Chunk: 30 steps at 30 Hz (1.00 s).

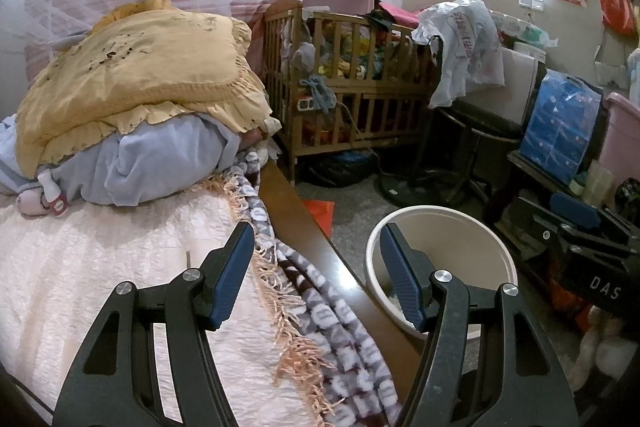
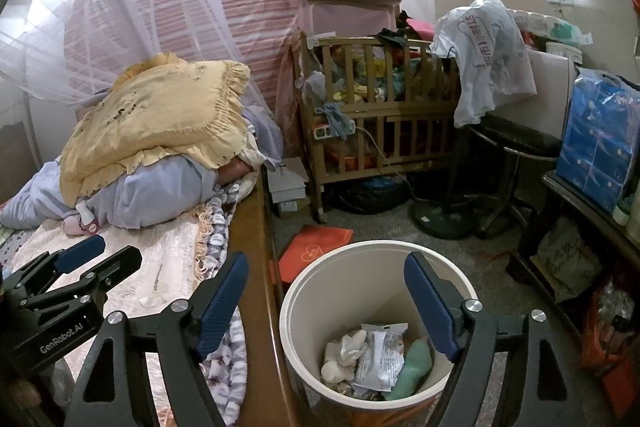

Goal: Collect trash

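Both grippers, left (image 1: 316, 275) and right (image 2: 326, 303), open, empty; bin (image 2: 304, 291) on floor (image 2: 460, 251) beside bed (image 2: 256, 227) edge, crib (image 2: 380, 115) behind.

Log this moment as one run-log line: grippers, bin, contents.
left gripper: open, empty, over bed edge | right gripper: open, empty, above bin | bin: upright on floor beside bed | contents: wrappers, crumpled tissue

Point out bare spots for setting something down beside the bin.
Free: pink quilted bedspread between fringed blanket and left tongs; grey floor between cream round bin and fan base. Crowded: wooden crib, dark side shelf.
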Each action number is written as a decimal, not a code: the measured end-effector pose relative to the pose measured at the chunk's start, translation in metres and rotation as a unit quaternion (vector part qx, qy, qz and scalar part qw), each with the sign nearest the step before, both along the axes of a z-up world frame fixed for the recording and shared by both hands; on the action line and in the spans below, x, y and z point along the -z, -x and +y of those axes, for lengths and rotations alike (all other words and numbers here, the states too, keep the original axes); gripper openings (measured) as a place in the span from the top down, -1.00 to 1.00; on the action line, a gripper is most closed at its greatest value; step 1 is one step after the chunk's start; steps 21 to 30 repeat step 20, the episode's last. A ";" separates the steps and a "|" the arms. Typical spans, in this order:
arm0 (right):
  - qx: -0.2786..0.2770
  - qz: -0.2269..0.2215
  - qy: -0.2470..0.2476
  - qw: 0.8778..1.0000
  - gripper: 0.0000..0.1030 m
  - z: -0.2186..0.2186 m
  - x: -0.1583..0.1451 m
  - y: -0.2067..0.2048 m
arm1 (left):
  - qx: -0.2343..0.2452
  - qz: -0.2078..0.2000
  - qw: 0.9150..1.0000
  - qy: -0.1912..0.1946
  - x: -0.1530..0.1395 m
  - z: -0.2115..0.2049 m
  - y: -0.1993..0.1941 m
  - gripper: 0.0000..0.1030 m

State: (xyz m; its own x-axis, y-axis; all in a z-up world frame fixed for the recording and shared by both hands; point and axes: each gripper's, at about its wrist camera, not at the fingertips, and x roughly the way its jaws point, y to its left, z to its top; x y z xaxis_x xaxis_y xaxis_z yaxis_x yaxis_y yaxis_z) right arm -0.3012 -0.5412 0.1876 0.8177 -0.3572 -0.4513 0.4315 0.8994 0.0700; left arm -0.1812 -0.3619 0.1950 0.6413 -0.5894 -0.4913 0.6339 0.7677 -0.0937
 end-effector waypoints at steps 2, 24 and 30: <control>0.000 0.000 -0.001 1.000 -0.53 0.000 0.000 0.000 | 0.002 0.000 1.000 -0.002 -0.001 -0.002 0.000 -0.25; -0.016 0.017 -0.008 1.000 -0.56 0.016 0.011 -0.016 | -0.002 0.006 1.000 -0.009 0.011 0.018 -0.007 -0.25; -0.016 0.017 -0.008 1.000 -0.56 0.016 0.011 -0.016 | -0.002 0.006 1.000 -0.009 0.011 0.018 -0.007 -0.25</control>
